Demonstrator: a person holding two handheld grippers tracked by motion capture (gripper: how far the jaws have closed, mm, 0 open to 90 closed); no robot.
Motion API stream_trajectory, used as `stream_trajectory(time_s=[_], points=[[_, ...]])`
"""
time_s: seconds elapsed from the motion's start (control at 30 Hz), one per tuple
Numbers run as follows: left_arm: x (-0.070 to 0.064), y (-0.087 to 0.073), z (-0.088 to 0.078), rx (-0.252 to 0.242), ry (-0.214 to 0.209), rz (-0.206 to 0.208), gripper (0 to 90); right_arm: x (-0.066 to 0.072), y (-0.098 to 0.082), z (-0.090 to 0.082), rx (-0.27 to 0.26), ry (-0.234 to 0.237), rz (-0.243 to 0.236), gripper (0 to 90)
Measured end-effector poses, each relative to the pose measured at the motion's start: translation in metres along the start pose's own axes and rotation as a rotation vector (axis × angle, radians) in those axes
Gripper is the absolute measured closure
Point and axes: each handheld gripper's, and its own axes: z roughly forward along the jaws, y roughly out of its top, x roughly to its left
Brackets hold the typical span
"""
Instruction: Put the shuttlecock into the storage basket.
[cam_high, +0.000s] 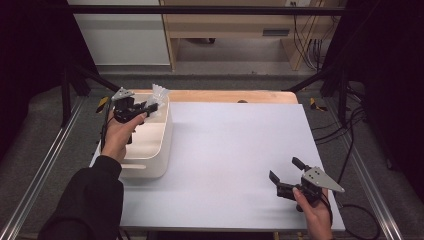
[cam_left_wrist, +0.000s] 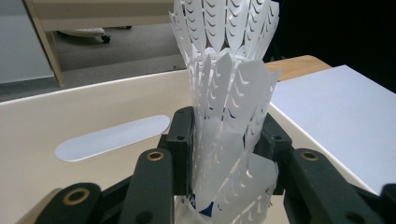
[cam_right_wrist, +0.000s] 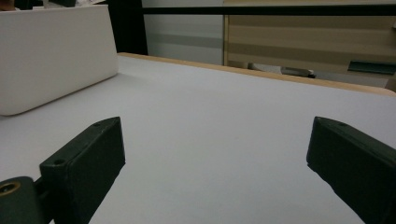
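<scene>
Stack of white plastic shuttlecocks (cam_left_wrist: 229, 116), nested one in another, standing upright between the two black jaws of the left gripper (cam_left_wrist: 227, 144), skirts fanning toward 12 o'clock in the left gripper view. Jaws pressed against the stack from 9 and 3 o'clock, clamped on it. A dark blue spot visible low in the stack, near 6 o'clock.

From the high view, same stack (cam_high: 159, 94) held over the far end of a cream bin (cam_high: 150, 165), at about 10 o'clock on the table. Left gripper (cam_high: 150, 107) gripped by the left hand (cam_high: 119, 137), dark sleeve (cam_high: 90, 200) entering from 7 o'clock. Oval handle slot (cam_left_wrist: 112, 137) cut in the bin's wall just behind the jaws.

Right gripper (cam_high: 285, 176) low above the white tabletop (cam_high: 235, 150) near 4 o'clock, well apart from the bin, held by the right hand (cam_high: 315, 212). Jaws spread wide, nothing between them; in the right gripper view, bare tabletop (cam_right_wrist: 210, 140) between them and the bin (cam_right_wrist: 56, 60) off at 10 o'clock.
</scene>
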Motion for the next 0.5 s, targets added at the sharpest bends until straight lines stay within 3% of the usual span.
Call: stream_trajectory(time_s=[0.5], points=[[0.0035, -0.0038, 0.0013, 0.039, 0.020, -0.020, 63.9, 0.0007, -0.0001, 0.0003, 0.003, 0.002, 0.003, 4.6]])
